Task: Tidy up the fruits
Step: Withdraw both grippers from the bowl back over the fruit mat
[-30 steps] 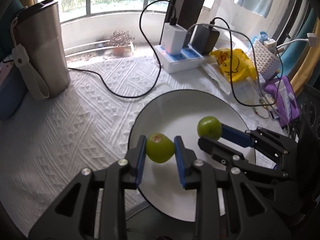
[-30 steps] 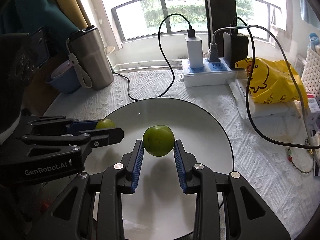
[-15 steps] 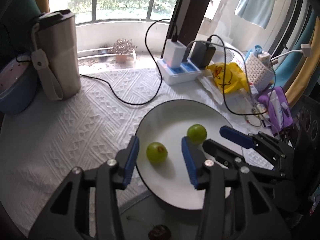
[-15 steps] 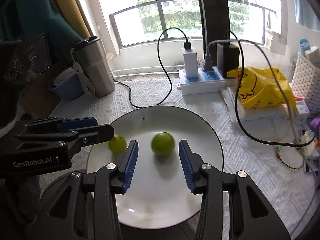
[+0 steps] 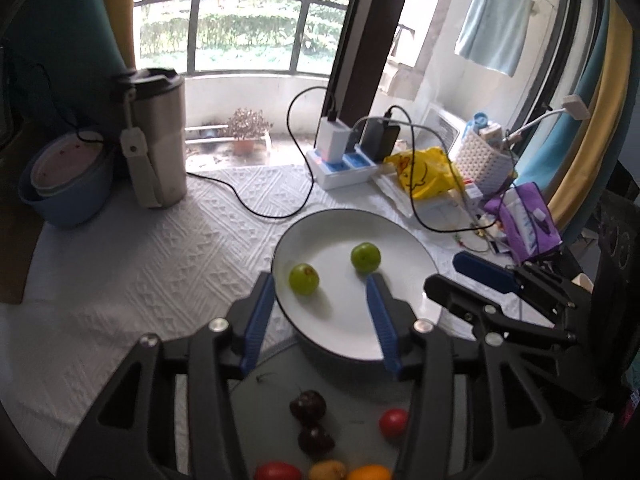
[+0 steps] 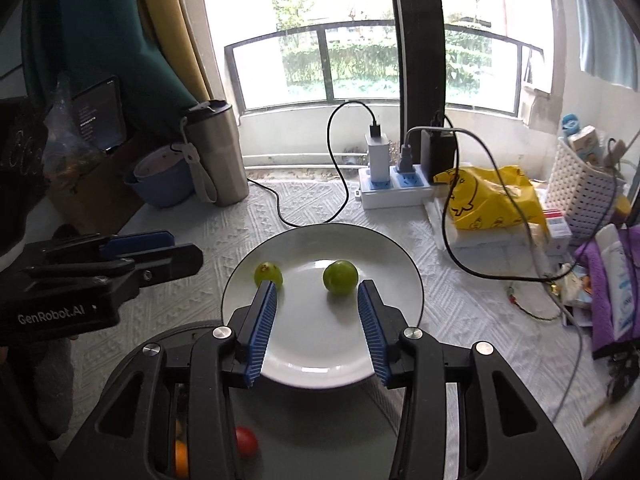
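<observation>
Two green fruits lie on a white plate (image 5: pixel 400 240) (image 6: pixel 384 248): a blemished one (image 5: pixel 304 279) (image 6: pixel 268 273) at the left and a smooth one (image 5: pixel 365 257) (image 6: pixel 340 277) at the right. My left gripper (image 5: pixel 322 280) is open and empty, raised above the plate's near edge. My right gripper (image 6: pixel 316 290) is open and empty, just short of the smooth fruit. Each gripper shows in the other's view, the right one (image 5: pixel 460 276) and the left one (image 6: pixel 160 248). A dark tray (image 5: pixel 352 408) in front holds dark cherries (image 5: pixel 308 406), red tomatoes (image 5: pixel 394 422) (image 6: pixel 245 441) and orange fruits (image 5: pixel 368 473).
A steel tumbler (image 5: pixel 158 140) and a blue bowl (image 5: pixel 66 184) stand at the back left. A power strip (image 5: pixel 340 164) with chargers and black cables sits behind the plate. A yellow bag (image 6: pixel 492 196), a white basket (image 6: pixel 580 196) and purple packs (image 6: pixel 612 280) crowd the right side.
Both grippers opened, let the green fruits down onto the plate, and drew back and up. The dark tray with other fruits has come into view below.
</observation>
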Motion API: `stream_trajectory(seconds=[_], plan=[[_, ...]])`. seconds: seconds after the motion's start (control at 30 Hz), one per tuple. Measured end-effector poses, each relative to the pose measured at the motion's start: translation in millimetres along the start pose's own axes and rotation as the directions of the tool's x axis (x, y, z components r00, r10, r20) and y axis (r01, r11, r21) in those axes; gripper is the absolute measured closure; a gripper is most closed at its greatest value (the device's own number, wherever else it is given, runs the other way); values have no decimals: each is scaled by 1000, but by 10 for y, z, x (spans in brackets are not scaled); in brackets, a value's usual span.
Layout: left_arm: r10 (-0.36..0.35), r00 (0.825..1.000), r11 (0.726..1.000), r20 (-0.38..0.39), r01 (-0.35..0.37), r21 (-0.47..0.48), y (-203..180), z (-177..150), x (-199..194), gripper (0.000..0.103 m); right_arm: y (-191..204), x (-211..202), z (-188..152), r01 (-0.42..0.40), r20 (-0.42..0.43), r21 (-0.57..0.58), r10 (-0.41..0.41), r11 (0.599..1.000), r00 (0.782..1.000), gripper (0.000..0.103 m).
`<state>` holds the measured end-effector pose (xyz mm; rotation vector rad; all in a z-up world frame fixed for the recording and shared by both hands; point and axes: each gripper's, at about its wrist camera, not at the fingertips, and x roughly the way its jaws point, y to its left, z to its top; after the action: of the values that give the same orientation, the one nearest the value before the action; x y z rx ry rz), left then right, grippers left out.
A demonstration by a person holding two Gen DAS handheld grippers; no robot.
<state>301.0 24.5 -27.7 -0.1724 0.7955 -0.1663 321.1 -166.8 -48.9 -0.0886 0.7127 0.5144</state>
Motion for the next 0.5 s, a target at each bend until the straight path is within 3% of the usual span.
stream_trajectory(seconds=[0.07, 0.5], plan=[[-8, 1000, 1000, 19, 8, -4, -9, -32, -100, 31, 32, -80, -31, 4, 7, -2, -4, 1000, 1000, 58], [-12, 998, 1000, 68, 11, 18, -114, -357, -576, 29, 214, -505, -240, 18, 41, -13, -17, 1000, 999, 58]])
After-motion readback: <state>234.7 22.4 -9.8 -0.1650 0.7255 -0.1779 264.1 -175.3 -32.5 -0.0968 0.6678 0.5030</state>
